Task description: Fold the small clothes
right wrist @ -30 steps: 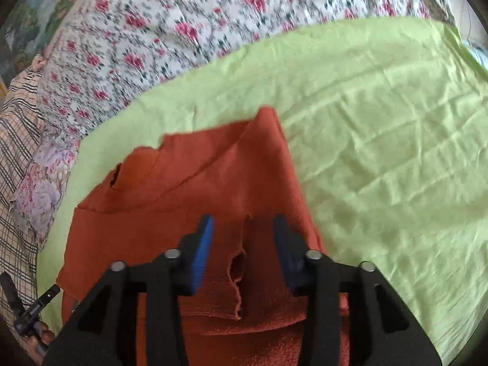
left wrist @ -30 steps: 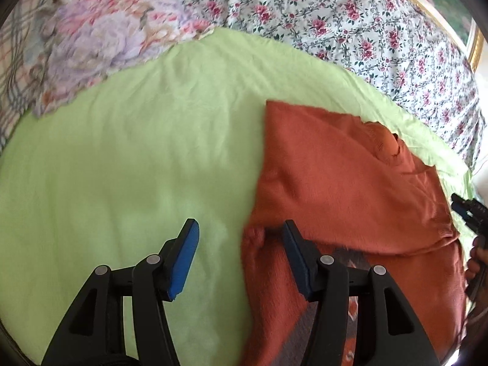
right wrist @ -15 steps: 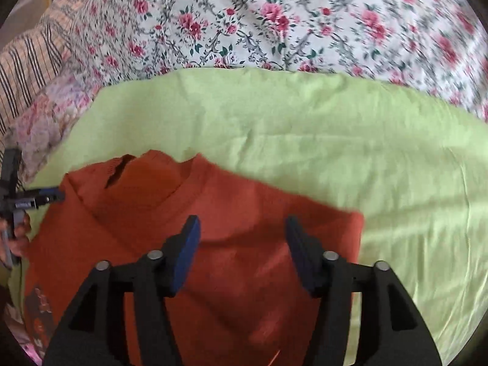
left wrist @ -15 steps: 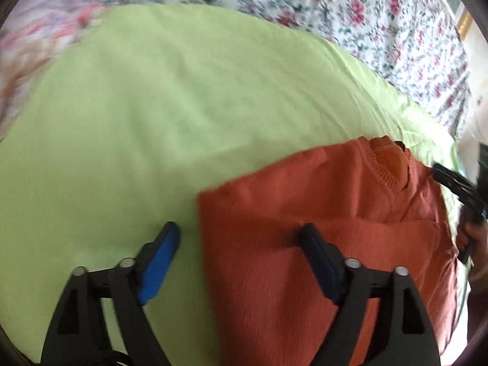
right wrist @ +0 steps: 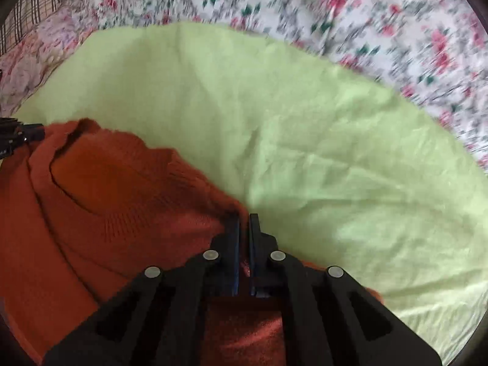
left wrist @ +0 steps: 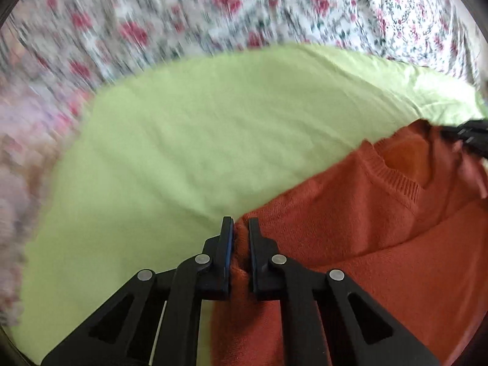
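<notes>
A rust-orange knit sweater lies on a light green sheet, its ribbed neckline at the upper right of the left wrist view. My left gripper is shut on the sweater's left shoulder corner. In the right wrist view the sweater fills the lower left, neckline up. My right gripper is shut on its right shoulder corner. Each gripper's tip shows at the far edge of the other's view.
The green sheet is spread over a floral bedcover. A plaid cloth and a pale flowered pillow lie at the far left. The background is motion-blurred.
Both grippers were open over the sweater; they moved up to its shoulder corners and closed on the fabric. The views swung toward the neckline.
</notes>
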### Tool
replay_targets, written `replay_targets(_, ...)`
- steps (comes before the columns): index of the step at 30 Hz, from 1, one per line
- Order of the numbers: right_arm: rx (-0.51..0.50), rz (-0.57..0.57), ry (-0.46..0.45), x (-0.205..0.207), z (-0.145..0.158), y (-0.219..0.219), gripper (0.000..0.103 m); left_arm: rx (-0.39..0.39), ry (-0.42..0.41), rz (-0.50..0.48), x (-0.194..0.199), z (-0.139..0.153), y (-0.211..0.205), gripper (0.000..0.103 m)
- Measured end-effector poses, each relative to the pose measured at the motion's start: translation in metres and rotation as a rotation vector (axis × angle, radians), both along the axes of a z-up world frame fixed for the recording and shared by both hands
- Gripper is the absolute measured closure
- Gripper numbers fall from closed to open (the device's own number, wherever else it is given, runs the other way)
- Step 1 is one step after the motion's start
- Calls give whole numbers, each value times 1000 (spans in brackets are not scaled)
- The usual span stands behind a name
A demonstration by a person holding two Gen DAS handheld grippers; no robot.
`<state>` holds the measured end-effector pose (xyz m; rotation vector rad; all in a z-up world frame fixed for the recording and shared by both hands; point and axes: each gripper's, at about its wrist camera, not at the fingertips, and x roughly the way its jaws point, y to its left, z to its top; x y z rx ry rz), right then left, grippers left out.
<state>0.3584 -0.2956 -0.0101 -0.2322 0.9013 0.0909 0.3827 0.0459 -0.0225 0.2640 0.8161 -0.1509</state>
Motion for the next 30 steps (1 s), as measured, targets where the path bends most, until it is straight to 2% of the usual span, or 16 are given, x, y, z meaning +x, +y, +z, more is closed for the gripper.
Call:
replay_targets(2,25,-52,-87,-10,16,-4,98,52,-32,55,2,1,-3,96)
replay_targets(4,51,-106,-127,-12,21,-11,98,52,2,75,10,-8,-4,96)
replay_targets(7,40,-151,-53,4,-1,-13,98,66,23,131,20,-20,1,96)
replay_targets(9,42,-168,-8,11,-13,-14,98,17,57,152,22,-20,13,95)
replay_targets(10,66,-175,0,11,-10,-16,96,-6,64,154,20,-17,17,90)
replay_targets(11,101,-174,0,9,-5,-19,92,-30,66,165,18,-11,22,81)
replay_targets(13,151,-177,-7,0,7,-25,69,-82,62,181,8,4,32,71)
replay_targets(14,171,-181,-19,-13,18,-29,65,-113,53,192,-3,15,41,60)
replay_targets(17,234,-167,-68,-54,45,-35,57,-199,38,196,-42,34,58,48)
replay_targets(20,293,-156,-96,-115,60,-34,52,-266,50,199,-84,39,72,45)
replay_targets(23,335,-156,-98,-174,58,-32,51,-329,74,211,-141,32,82,40)
replay_targets(25,359,-162,-91,-198,52,-27,50,-338,86,220,-167,22,81,40)
replay_targets(28,403,-177,-79,-239,37,-24,49,-345,131,250,-191,1,81,40)
replay_targets(30,426,-199,-67,-262,28,-18,49,-391,156,276,-193,-6,84,40)
